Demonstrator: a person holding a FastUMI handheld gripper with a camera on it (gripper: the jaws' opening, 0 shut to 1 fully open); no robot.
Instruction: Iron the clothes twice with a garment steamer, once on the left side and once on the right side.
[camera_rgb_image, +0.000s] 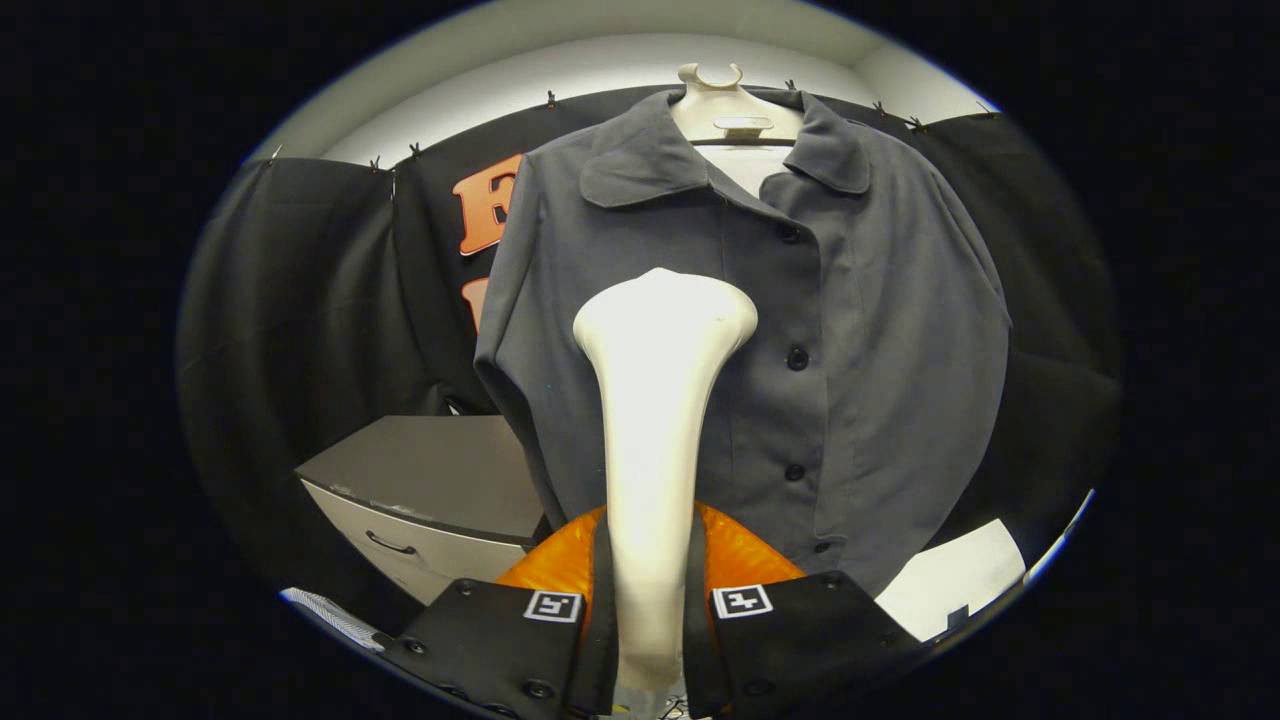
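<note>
A grey buttoned shirt (860, 340) hangs on a white hanger (722, 105) in front of the black cloth wall. My gripper (650, 600) is shut on the handle of a white garment steamer (655, 400). The handle runs up between my fingers. Its wide head rests against or just before the shirt's left panel, at chest height, left of the button line. Whether the head touches the cloth I cannot tell.
A grey cabinet (440, 490) with a drawer handle stands below and left of the shirt. Something orange (740, 555) sits low, just behind my fingers. A white surface (950, 580) lies at the lower right.
</note>
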